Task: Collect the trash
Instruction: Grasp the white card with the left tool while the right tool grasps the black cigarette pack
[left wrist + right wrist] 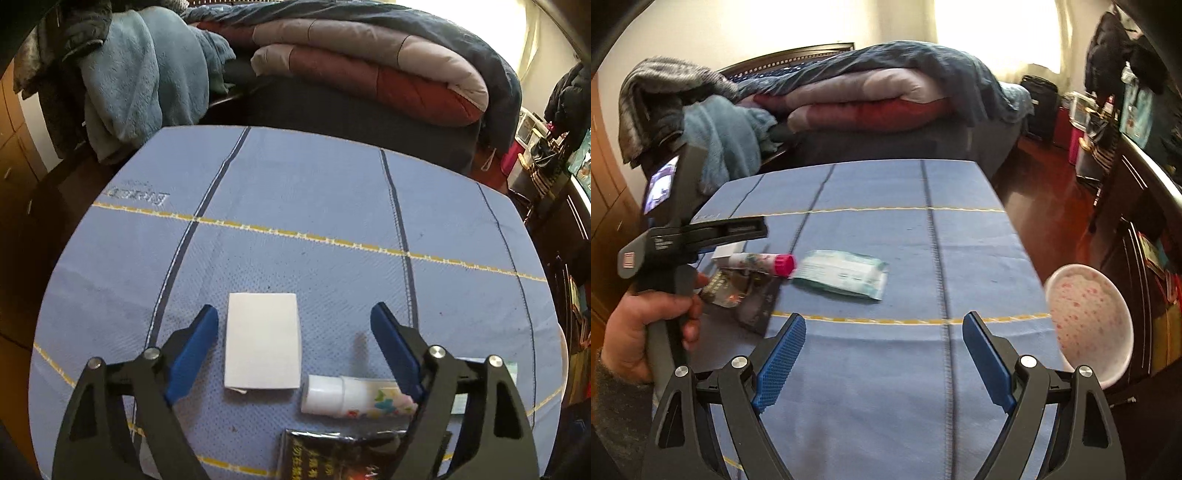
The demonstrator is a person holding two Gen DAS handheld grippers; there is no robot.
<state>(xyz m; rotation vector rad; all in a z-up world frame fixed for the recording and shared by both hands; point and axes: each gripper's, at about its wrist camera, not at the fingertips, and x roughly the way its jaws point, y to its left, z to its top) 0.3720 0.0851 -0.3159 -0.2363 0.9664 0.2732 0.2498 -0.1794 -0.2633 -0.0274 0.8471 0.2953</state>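
The left gripper [293,325] hangs low over the near part of the table [314,206], its blue pads [195,350] spread wide and holding nothing. A white card [263,340] lies flat on the blue cloth [295,258] between the pads, closer to the left pad and touching neither. Just right of the card and nearer, a tube [351,397] lies on its side, white cap toward the card; its printed body runs under the right finger. A dark wrapper [332,454] lies nearest, at the bottom edge of the left wrist view, partly hidden by the gripper frame.

The right gripper [884,336] is also spread apart and empty, over bare cloth on the near right of the table. In its view the left gripper appears from the side at far left, gripped by the left hand [646,325]. The tube [764,263] shows a pink end here. A green-and-white packet [844,272] lies flat just right of the tube's pink end, near the middle of the table. The dark wrapper [753,299] lies below the tube. A white bowl [1089,325] with pink speckles sits at the table's right edge, right of the right finger. A bed [886,96] with folded quilts stands beyond the far edge.
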